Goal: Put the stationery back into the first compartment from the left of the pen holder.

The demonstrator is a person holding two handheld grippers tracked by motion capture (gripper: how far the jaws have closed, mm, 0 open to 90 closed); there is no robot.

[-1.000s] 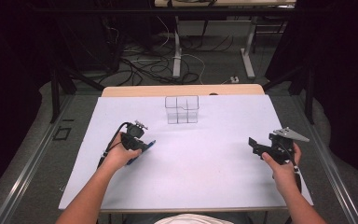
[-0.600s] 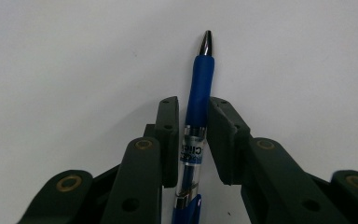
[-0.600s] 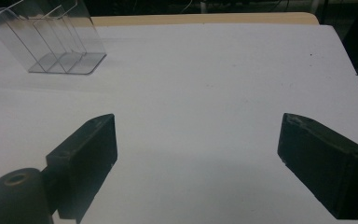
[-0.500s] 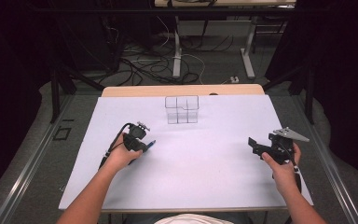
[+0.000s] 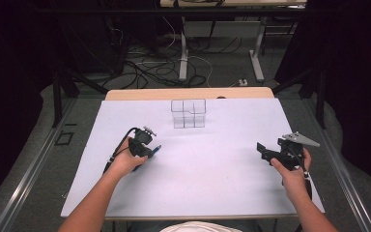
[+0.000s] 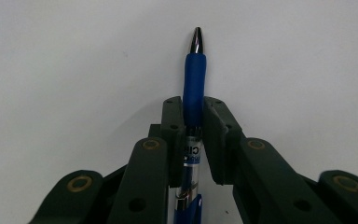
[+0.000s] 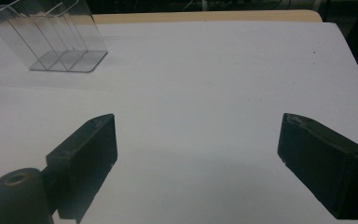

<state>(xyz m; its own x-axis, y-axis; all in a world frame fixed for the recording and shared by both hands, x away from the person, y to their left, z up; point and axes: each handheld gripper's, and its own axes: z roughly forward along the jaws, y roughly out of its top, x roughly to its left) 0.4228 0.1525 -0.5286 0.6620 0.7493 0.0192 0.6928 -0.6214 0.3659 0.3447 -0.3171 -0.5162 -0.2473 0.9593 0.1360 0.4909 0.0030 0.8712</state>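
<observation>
A blue pen (image 6: 193,88) with a silver tip is clamped between the jaws of my left gripper (image 6: 193,109), its tip pointing forward over the white sheet. In the high view that left gripper (image 5: 147,147) sits at the table's left middle, the pen (image 5: 155,148) poking out to the right. My right gripper (image 5: 263,151) hovers at the right side, open, with nothing between its jaws; its gripper view (image 7: 198,154) has both black jaws wide apart. A clear plastic divided holder (image 5: 188,113) stands at the back centre, also visible from the right gripper (image 7: 46,39).
A white sheet (image 5: 198,193) covers most of the wooden table (image 5: 188,93). Cables and metal table legs (image 5: 183,53) lie on the floor beyond the far edge. Dark curtains flank both sides.
My left gripper has shifted slightly toward the back with the pen in it. The right gripper has stayed put.
</observation>
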